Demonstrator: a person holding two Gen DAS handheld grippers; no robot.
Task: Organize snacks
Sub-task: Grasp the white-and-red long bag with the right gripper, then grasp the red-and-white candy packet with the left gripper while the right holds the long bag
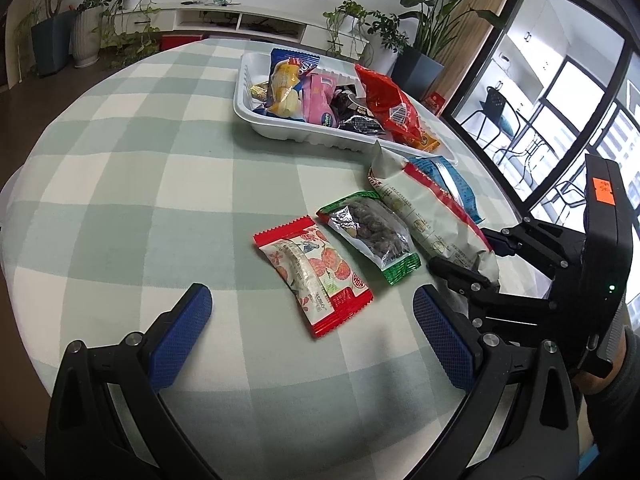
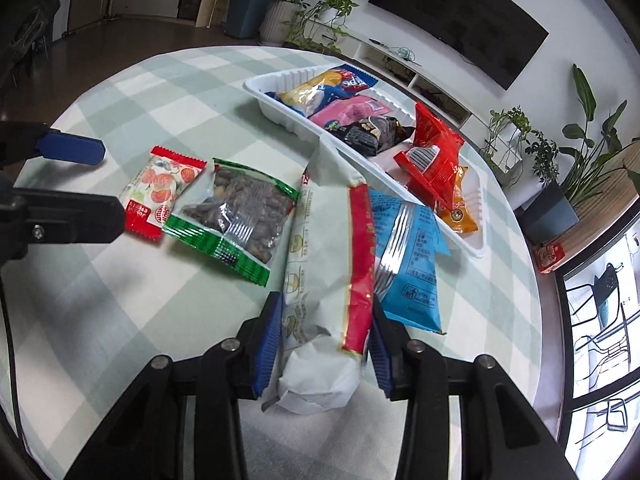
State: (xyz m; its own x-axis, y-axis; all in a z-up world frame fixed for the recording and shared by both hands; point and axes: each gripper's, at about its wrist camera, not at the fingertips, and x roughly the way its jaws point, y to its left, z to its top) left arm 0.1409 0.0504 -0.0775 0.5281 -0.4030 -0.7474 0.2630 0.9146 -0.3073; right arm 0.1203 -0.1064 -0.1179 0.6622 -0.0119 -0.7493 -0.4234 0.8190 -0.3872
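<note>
A white tray (image 1: 280, 128) at the table's far side holds several snack packs; it also shows in the right wrist view (image 2: 276, 80). On the cloth lie a red-edged candy pack (image 1: 316, 276), a green-edged pack of dark nuts (image 1: 372, 234), a long white-and-red bag (image 1: 432, 216) and a blue pack (image 1: 452, 180). My left gripper (image 1: 312, 312) is open just in front of the candy pack. My right gripper (image 2: 326, 340) is shut on the near end of the white-and-red bag (image 2: 332, 264), which lies partly over the blue pack (image 2: 412, 264).
The round table has a green-and-white checked cloth (image 1: 140, 184). Potted plants (image 1: 84, 28) and a low white TV unit (image 1: 240, 20) stand behind it. Glass doors (image 1: 560, 128) are at the right.
</note>
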